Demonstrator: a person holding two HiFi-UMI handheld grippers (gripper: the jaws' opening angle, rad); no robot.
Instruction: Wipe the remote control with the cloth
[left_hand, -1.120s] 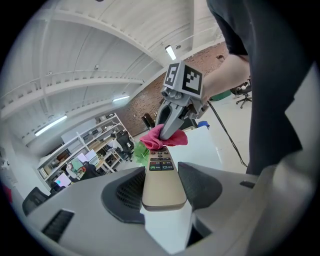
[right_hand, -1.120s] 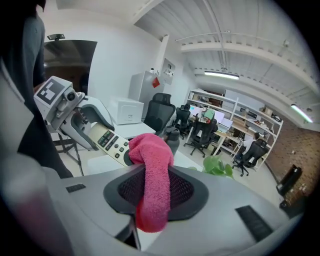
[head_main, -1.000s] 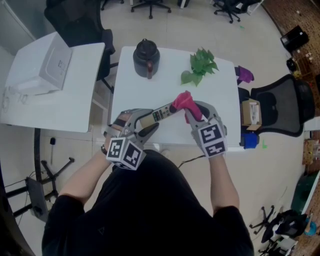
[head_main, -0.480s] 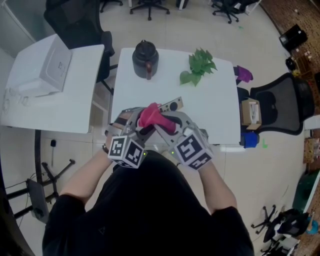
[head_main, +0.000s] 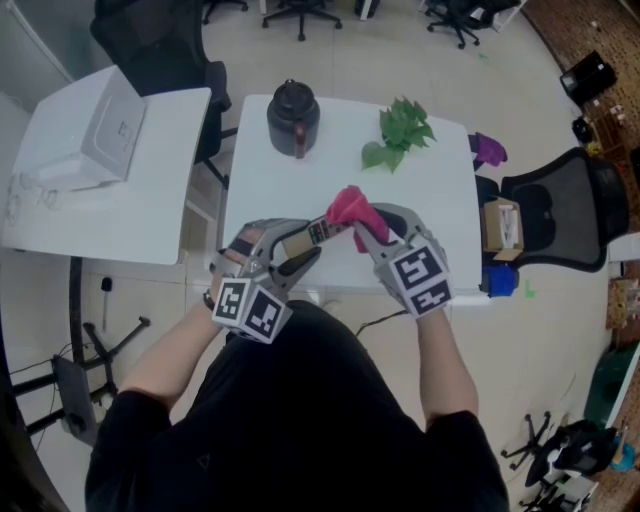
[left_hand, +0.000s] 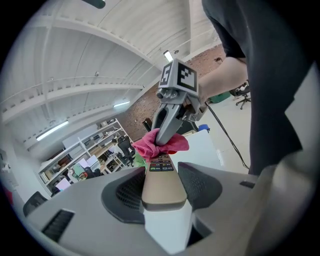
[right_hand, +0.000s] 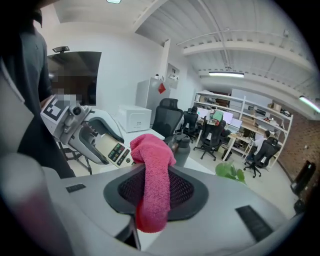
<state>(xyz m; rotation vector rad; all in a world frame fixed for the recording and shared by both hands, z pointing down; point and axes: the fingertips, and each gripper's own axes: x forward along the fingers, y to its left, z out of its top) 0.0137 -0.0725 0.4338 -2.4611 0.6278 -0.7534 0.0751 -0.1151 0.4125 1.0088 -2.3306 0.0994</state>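
Here, left fingers (left_hand: 124, 195) tight on slim tan remote (left_hand: 161, 182), right fingers (right_hand: 184, 190) on fuzzy pink cloth (right_hand: 155, 185).

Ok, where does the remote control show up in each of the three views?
Head view: remote control at centre, running from the left tongs up to the pink cloth.
Left gripper view: low centre, clamped between the left tongs, its far end covered by the pink cloth.
Right gripper view: left of centre, held by the left tongs.
Shared landmark: the pink cloth, seen in all three.
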